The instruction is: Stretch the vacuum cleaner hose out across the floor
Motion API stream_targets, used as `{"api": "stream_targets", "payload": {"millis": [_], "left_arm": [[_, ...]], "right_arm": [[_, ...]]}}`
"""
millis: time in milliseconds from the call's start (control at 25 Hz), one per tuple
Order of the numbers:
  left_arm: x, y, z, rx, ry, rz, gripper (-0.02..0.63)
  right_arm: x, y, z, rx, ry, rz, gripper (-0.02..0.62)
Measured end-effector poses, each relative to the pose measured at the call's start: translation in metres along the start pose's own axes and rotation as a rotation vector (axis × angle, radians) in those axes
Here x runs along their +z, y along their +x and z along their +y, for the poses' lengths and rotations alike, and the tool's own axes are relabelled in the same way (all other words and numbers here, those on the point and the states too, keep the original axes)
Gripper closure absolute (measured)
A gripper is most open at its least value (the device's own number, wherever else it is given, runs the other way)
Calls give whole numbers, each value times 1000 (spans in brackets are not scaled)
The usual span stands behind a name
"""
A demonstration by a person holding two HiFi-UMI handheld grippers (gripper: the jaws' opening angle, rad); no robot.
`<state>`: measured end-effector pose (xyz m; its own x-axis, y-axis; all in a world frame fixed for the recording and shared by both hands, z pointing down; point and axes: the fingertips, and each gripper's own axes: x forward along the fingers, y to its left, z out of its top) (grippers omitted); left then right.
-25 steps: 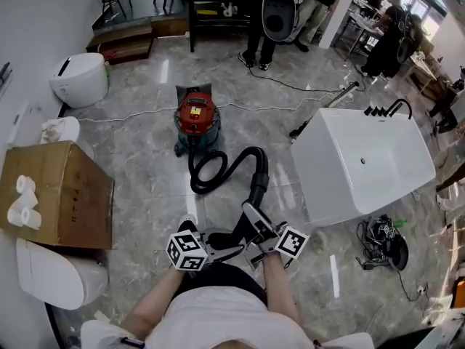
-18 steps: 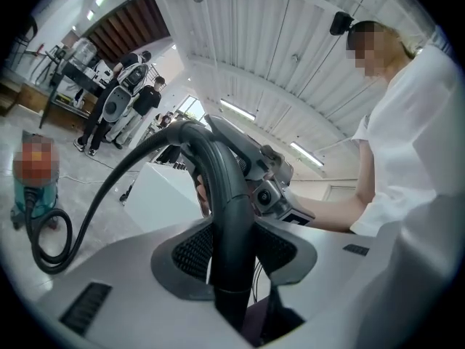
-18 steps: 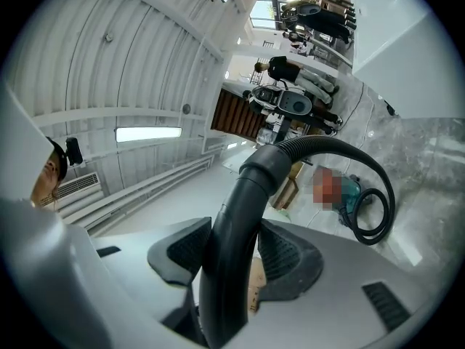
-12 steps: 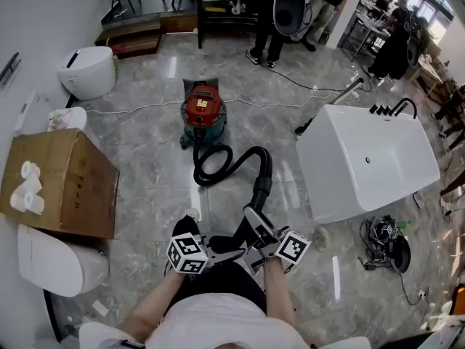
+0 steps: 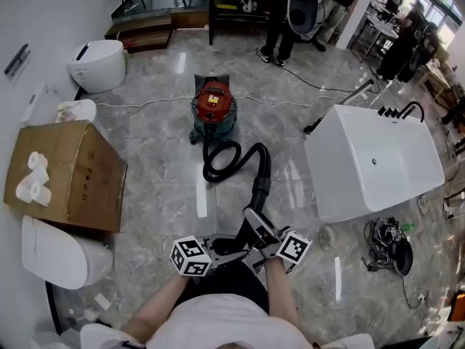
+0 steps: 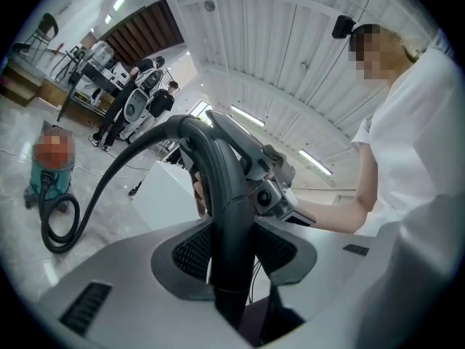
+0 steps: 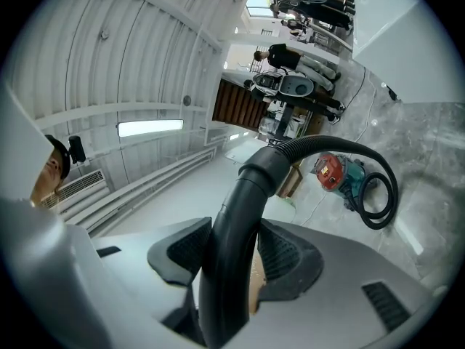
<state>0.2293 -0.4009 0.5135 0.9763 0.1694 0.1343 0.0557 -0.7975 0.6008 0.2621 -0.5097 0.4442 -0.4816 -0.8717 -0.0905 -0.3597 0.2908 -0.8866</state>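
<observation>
Black hose (image 5: 264, 167): ribbed, flexible, matte plastic for most of its run, then a smooth thicker cuff and a rigid curved tube at my end. It lies on the floor between me and the vacuum cleaner (image 5: 214, 110). The tube end is lifted off the floor in my grippers.

Long axis runs from my hands away from me toward the vacuum cleaner, leaning a bit left in the head view. Not straight: past the cuff it arches over, then curls into one loop flat on the floor just in front of the vacuum cleaner, where it joins low on the body.

Left gripper (image 6: 234, 249): jaws part-way closed, ribbed dark pads pressed on both sides of the smooth tube. Right gripper (image 7: 232, 253): same, jaws part-way closed and clamped on the tube just beside the left one. The two face each other across the tube.

Vacuum cleaner: small drum type, red glossy top, teal lower body, upright.

Floor (image 5: 160, 158): grey marbled polished tile, shiny with light streaks. A thin white cable (image 5: 145, 107) runs across it behind the vacuum cleaner.

White glossy bathtub (image 5: 370, 162) to the right, near the hose arch but apart from it. Brown cardboard box (image 5: 65, 169) to the left with white paper rolls (image 5: 35, 179) on top. A white toilet (image 5: 98, 64) stands far left, another (image 5: 54, 253) near left.
</observation>
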Motion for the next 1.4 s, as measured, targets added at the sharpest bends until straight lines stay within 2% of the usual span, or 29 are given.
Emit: {"api": "stream_targets", "payload": {"millis": [200,400,720,1080,1400], "left_arm": [[-1,-13,-10,-1,17,-2,443],[-15,-44,-32,14,13,-14,443],[-54,-88,-74,31,-6,-59,443],[-109,-137,-137,46,2,-48,443],[-161,-173,-196,20,-11,-56,443]], "right_arm": [[-9,-1,13,0,-3,-4,393],[-43,-1,34,-8,10,20,393],[-108,-14,70,10,4,48,393],[-187,-49,113,18,11,39,393],[-253,-87,152,10,0,14,391]]}}
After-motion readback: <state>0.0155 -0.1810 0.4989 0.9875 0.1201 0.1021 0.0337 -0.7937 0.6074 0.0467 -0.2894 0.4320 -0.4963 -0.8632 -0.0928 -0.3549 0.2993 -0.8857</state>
